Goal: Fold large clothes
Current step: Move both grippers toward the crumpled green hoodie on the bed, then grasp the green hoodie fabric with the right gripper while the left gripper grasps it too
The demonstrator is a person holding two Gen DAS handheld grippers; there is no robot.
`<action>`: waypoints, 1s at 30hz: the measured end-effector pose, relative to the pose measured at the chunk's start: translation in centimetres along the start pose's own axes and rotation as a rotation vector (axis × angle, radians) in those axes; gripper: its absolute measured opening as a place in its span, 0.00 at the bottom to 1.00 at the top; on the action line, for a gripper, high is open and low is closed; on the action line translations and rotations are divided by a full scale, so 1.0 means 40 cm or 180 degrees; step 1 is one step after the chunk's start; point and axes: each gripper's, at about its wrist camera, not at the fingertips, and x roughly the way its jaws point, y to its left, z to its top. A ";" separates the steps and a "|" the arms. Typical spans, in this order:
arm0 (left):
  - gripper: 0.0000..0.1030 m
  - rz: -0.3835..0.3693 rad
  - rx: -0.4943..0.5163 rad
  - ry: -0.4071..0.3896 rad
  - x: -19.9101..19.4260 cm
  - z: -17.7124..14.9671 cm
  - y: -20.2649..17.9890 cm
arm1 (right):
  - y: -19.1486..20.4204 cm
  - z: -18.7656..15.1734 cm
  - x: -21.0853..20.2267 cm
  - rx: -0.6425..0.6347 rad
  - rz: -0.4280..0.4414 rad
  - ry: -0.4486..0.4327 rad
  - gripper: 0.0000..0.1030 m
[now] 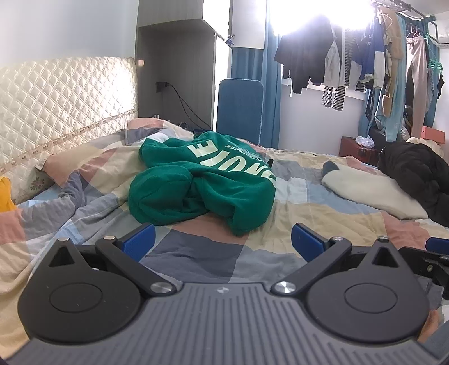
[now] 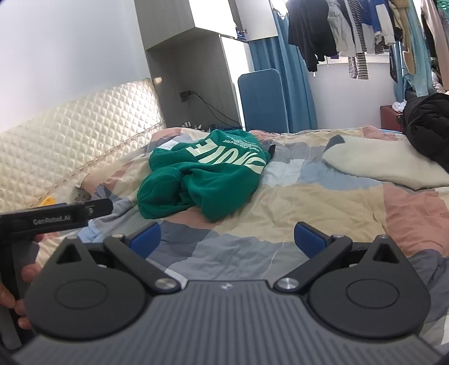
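Green sweatshirt (image 1: 202,179) crumpled on bed (image 1: 252,252), 12 o'clock. Soft, floppy; best pinched at hem. Left tool (image 1: 223,238) and right tool (image 2: 227,238) both spread wide, empty.

window glare (image 1: 317,14) blows out upper frame; fisheye edges bend.

Patchwork quilt (image 1: 322,205), quilted headboard (image 1: 64,98), white pillow (image 2: 387,165), black jacket (image 2: 429,126), blue curtains (image 1: 270,84)

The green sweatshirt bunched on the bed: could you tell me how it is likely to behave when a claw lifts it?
The green sweatshirt lies in soft, rounded folds, so it will probably sag and unfurl. Its thick, fleecy look suggests some weight. It seems unlikely to slip from the open left claw once pinched.
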 end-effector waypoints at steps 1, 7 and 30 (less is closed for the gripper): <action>1.00 -0.0002 -0.0013 0.0014 0.007 0.000 0.003 | 0.002 -0.001 0.004 -0.0018 -0.0011 0.0003 1.00; 1.00 -0.0006 -0.0046 0.0068 0.042 0.009 0.022 | 0.001 0.002 0.031 0.0012 -0.0067 0.0071 1.00; 1.00 0.0115 -0.0265 0.0087 0.407 0.158 0.062 | -0.057 0.092 0.304 0.0509 -0.0008 0.0218 1.00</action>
